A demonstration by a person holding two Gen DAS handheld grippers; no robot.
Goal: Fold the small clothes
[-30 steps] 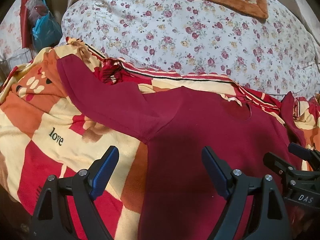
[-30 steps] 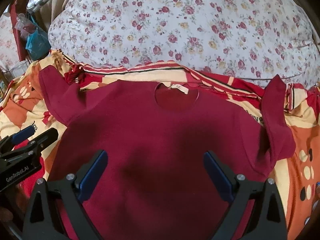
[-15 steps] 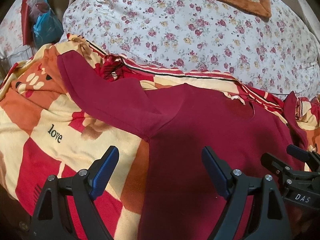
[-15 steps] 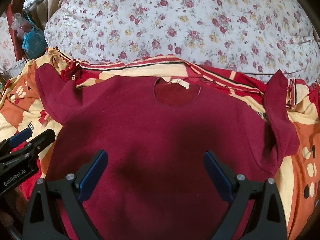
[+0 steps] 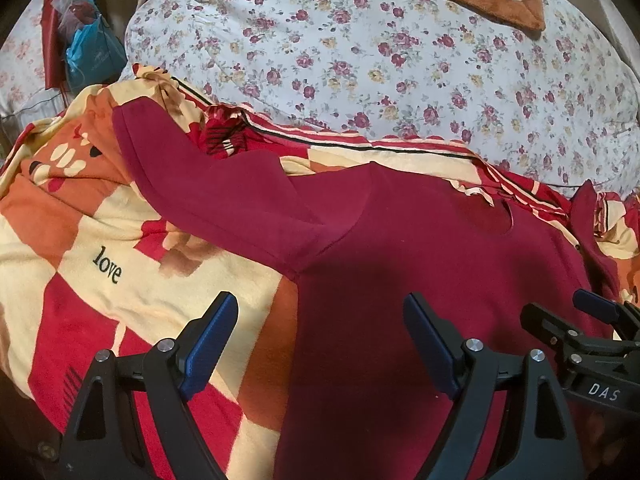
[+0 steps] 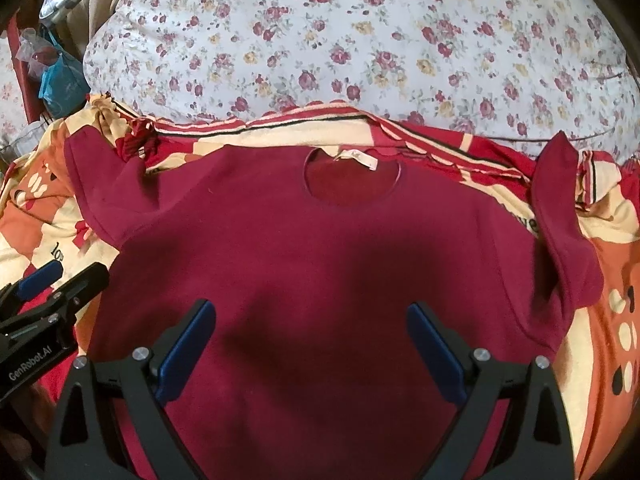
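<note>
Left wrist view: the maroon shirt (image 5: 420, 264) lies face up on the patterned blanket (image 5: 80, 240) covering the bed, its collar toward the floral pillow (image 5: 400, 60) at the far edge, one sleeve (image 5: 208, 184) stretched out toward the blanket's far left corner. Left gripper (image 5: 320, 344) hovers over the shirt's left side seam, jaws spread wide, gripping nothing; whether the tips touch the cloth I cannot tell. Likely trouble here: closing this close to the seam could pinch blanket together with shirt, dragging both.

Right wrist view: right gripper (image 6: 312, 344) sits above the shirt's lower middle, jaws wide apart and empty. The other sleeve (image 6: 560, 240) is already buckled and rucked near the blanket's right edge, so a fold made now would probably trap that wrinkle; a one-layer pinch could also leave the back panel behind, skewing the fold
</note>
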